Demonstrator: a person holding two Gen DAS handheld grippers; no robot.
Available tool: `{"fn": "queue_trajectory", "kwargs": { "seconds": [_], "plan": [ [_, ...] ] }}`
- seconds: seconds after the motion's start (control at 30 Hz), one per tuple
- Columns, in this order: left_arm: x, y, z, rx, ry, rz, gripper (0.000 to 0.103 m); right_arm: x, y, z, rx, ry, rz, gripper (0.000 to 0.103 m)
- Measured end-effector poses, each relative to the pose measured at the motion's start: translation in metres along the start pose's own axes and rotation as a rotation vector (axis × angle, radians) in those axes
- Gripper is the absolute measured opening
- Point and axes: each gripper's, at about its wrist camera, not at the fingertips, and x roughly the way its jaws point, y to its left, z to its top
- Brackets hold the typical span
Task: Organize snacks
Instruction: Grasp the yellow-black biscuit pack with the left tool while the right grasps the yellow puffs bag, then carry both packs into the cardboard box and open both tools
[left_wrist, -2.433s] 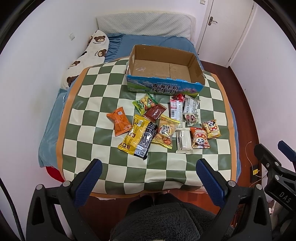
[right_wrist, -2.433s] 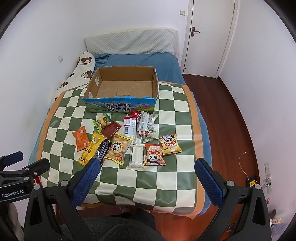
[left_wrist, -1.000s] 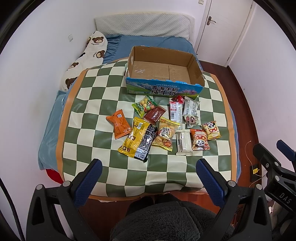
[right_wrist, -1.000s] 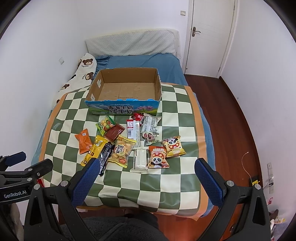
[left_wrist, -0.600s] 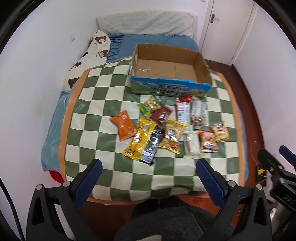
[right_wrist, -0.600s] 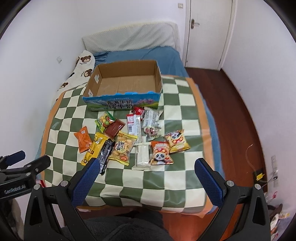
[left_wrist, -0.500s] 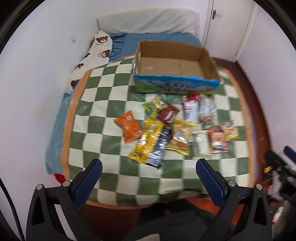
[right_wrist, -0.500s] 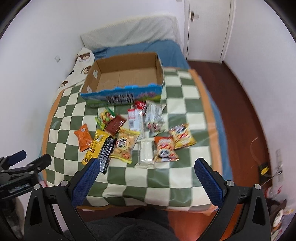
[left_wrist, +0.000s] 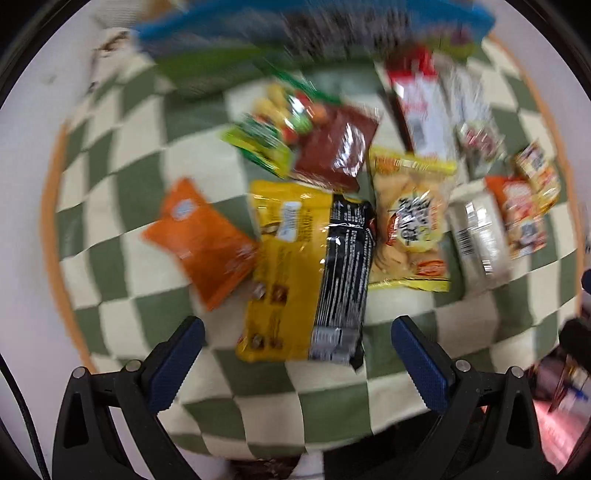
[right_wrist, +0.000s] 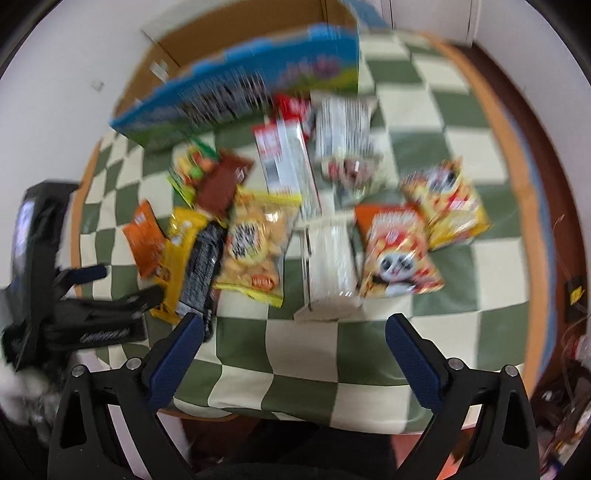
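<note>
A green-and-cream checked cloth (left_wrist: 122, 258) carries everything. At its far edge stands the open cardboard box with a blue printed front (right_wrist: 236, 92). The snack packets lie mid-cloth; nearest is the yellow-and-black packet (left_wrist: 310, 280). Left gripper (left_wrist: 295, 336) and right gripper (right_wrist: 291, 332) hover above the near edge, jaws wide apart, empty.

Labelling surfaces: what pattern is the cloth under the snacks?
Green-and-cream checkered cloth with orange border; clearest in right wrist view.
</note>
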Motion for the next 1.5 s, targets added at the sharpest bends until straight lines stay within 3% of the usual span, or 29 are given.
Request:
{"fn": "queue_trajectory", "kwargs": {
  "seconds": [0.13,0.27,0.4,0.47,0.6,0.67,0.83,0.97,1.13,1.23,1.3,1.37,1.5],
  "plan": [
    [0.043,-0.016,0.017,0.092,0.073,-0.001,0.103,0.027,-0.004,-0.003,0.02,0.037,-0.006,0.097],
    [0.068,-0.021,0.023,0.133,0.095,0.022,0.087,0.04,0.002,0.0,0.027,0.064,0.007,0.093],
    [0.058,-0.005,0.015,0.02,0.04,-0.015,0.084,0.045,0.016,0.009,0.023,0.051,0.016,0.091],
    [0.053,0.018,0.009,-0.11,0.027,-0.022,0.084,0.048,0.024,0.016,0.031,0.05,0.03,0.09],
    [0.056,0.073,-0.006,-0.393,0.049,-0.137,0.085,0.075,0.041,0.036,0.064,0.062,0.035,0.089],
    [0.057,0.082,-0.009,-0.433,0.064,-0.189,0.087,0.094,0.047,0.047,0.091,0.084,0.036,0.087],
    [0.068,0.08,-0.01,-0.363,0.113,-0.234,0.091,0.141,0.053,0.066,0.159,0.158,0.007,0.081],
    [0.069,0.086,-0.017,-0.353,0.106,-0.248,0.091,0.153,0.054,0.07,0.171,0.176,-0.015,0.062],
    [0.065,0.084,-0.022,-0.306,0.095,-0.247,0.091,0.15,0.067,0.061,0.009,0.248,-0.095,0.055],
    [0.062,0.075,-0.03,-0.264,0.092,-0.234,0.091,0.147,0.07,0.051,-0.068,0.278,-0.135,0.055],
    [0.062,0.07,-0.036,-0.25,0.088,-0.221,0.091,0.143,0.064,0.051,-0.026,0.263,-0.124,0.059],
    [0.06,0.067,-0.039,-0.25,0.079,-0.216,0.089,0.142,0.057,0.052,0.021,0.247,-0.119,0.071],
    [0.045,0.055,-0.048,-0.254,0.051,-0.205,0.085,0.137,0.045,0.052,0.072,0.224,-0.107,0.068]
  ]
}}
